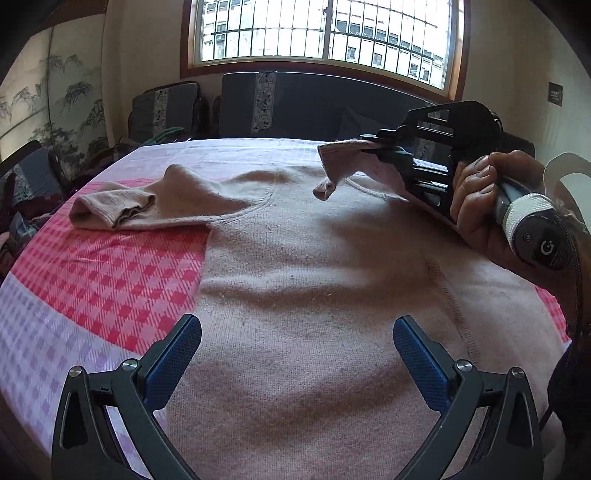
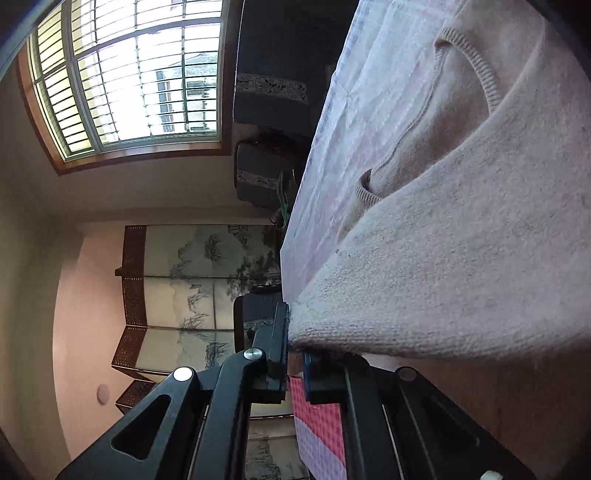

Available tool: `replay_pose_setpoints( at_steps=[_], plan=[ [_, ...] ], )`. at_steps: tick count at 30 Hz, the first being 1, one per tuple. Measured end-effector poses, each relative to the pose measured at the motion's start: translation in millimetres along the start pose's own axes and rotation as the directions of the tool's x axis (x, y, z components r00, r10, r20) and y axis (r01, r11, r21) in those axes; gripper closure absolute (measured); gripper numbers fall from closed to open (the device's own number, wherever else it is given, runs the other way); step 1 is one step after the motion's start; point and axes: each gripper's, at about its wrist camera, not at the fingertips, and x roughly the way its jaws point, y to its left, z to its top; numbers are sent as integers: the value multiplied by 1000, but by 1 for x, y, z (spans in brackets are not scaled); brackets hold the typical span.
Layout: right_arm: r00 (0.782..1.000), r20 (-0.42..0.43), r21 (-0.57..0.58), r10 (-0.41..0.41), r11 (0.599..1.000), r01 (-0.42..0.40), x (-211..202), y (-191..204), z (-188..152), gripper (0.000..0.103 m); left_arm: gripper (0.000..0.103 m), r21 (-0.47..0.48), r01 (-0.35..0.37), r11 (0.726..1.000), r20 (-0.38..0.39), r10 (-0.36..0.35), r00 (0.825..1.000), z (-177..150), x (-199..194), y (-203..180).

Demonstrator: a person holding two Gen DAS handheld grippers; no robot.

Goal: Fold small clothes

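A pale pink knit sweater (image 1: 314, 266) lies spread on the checked cloth of the table (image 1: 103, 280). Its left sleeve (image 1: 122, 208) lies flat, pointing left. My right gripper (image 1: 384, 147) is shut on the right sleeve (image 1: 347, 162) and holds it lifted over the sweater's chest, the cuff hanging down. In the right wrist view the gripper (image 2: 295, 350) pinches the sleeve fabric (image 2: 443, 288), and the view is turned on its side. My left gripper (image 1: 297, 343) is open and empty, just above the sweater's lower body.
The table cloth is red-and-white and lilac-checked. Dark cushioned chairs (image 1: 166, 107) stand behind the table under a barred window (image 1: 325, 33). A painted folding screen (image 1: 48, 103) stands at the left. The table's far edge (image 1: 229, 142) is close behind the sweater.
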Motion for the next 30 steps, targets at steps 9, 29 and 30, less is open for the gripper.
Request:
replay_pose_setpoints(
  at_steps=[9, 29, 30],
  plan=[
    [997, -75, -67, -14, 998, 9, 34, -11, -12, 90, 0, -75, 36, 997, -18, -38, 999, -8, 2, 14],
    [933, 145, -424, -329, 831, 359, -187, -18, -53, 58, 0, -419, 404, 813, -96, -483, 870, 110, 74, 44],
    [926, 168, -422, -338, 824, 378, -197, -23, -52, 57, 0, -465, 407, 786, -117, -511, 852, 115, 87, 44]
  ],
)
